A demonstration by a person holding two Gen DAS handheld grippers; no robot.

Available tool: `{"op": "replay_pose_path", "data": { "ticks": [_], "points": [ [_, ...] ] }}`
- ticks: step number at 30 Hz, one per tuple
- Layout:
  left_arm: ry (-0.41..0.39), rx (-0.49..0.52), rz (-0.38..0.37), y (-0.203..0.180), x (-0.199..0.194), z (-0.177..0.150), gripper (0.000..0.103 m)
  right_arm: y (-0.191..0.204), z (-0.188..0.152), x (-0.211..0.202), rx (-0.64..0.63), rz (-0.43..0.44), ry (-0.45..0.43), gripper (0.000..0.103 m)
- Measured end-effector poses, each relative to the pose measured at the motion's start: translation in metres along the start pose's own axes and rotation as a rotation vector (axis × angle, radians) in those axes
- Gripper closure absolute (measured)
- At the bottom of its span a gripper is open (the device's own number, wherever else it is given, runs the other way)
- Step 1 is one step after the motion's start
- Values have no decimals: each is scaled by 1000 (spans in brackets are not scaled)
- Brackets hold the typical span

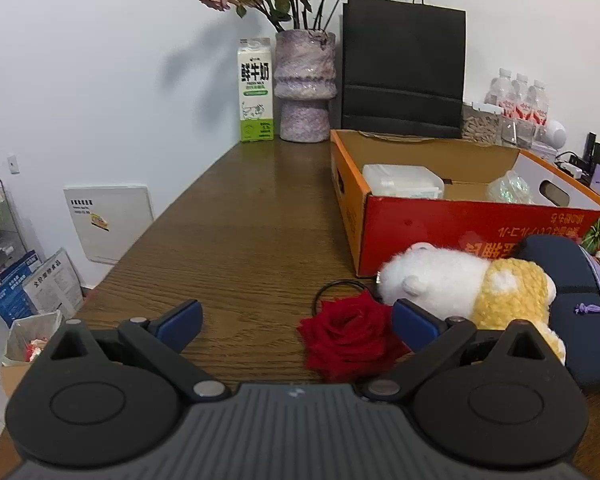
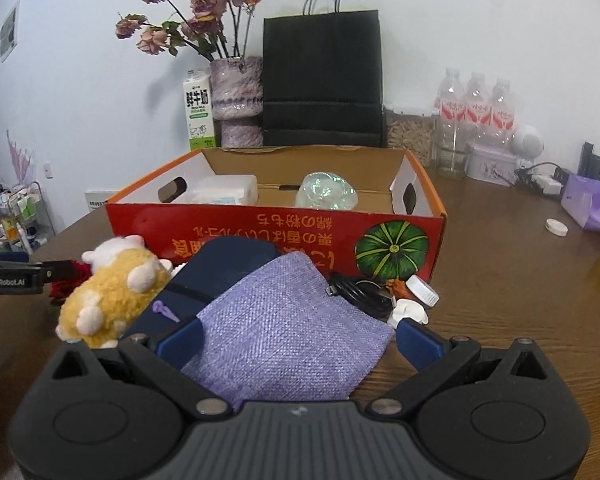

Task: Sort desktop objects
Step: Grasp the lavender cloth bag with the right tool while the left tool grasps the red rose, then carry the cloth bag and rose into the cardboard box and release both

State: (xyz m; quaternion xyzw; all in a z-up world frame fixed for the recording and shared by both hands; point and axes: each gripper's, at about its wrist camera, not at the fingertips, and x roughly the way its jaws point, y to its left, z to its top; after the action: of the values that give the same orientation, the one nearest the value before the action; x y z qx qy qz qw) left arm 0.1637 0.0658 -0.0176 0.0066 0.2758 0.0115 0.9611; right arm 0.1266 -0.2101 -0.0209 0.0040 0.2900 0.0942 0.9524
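The left gripper [image 1: 296, 322] has its fingers [image 1: 180, 320] spread apart over bare bench [image 1: 240, 240], the right finger against a red rose [image 1: 348, 336]. The right gripper [image 2: 298, 338] has its fingers [image 2: 418, 340] apart around a lilac pouch [image 2: 288, 328]. Beyond lie a plush hamster [image 2: 112, 292] and the red box [image 2: 284, 236]; open bench lies far left.

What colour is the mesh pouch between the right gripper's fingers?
Lavender purple pouch; clearest in the right wrist view.
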Motion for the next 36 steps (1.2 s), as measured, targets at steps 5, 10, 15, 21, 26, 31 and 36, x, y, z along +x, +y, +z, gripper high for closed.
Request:
{"op": "replay_pose_path", "data": {
  "ticks": [5, 10, 15, 21, 26, 31, 36],
  "points": [
    [19, -7, -48, -1, 5, -1, 19, -10, -4, 7, 42, 16, 31, 2],
    [40, -9, -87, -5, 8, -3, 55, -16, -13, 12, 63, 60, 62, 25],
    [36, 3, -92, -10, 6, -4, 59, -14, -16, 12, 34, 85, 78, 65],
    [31, 7, -93, -13, 2, -4, 68, -14, -17, 4, 29, 86, 47, 96],
    [19, 8, -87, -15, -6, -5, 71, -18, -19, -9, 32, 83, 10, 100],
    [-22, 15, -70, -17, -20, -3, 72, -18, -17, -25, 24, 81, -31, 101],
    [-80, 21, -72, -20, -39, 3, 72, -19, -12, -41, 19, 77, -82, 101]
  ]
}}
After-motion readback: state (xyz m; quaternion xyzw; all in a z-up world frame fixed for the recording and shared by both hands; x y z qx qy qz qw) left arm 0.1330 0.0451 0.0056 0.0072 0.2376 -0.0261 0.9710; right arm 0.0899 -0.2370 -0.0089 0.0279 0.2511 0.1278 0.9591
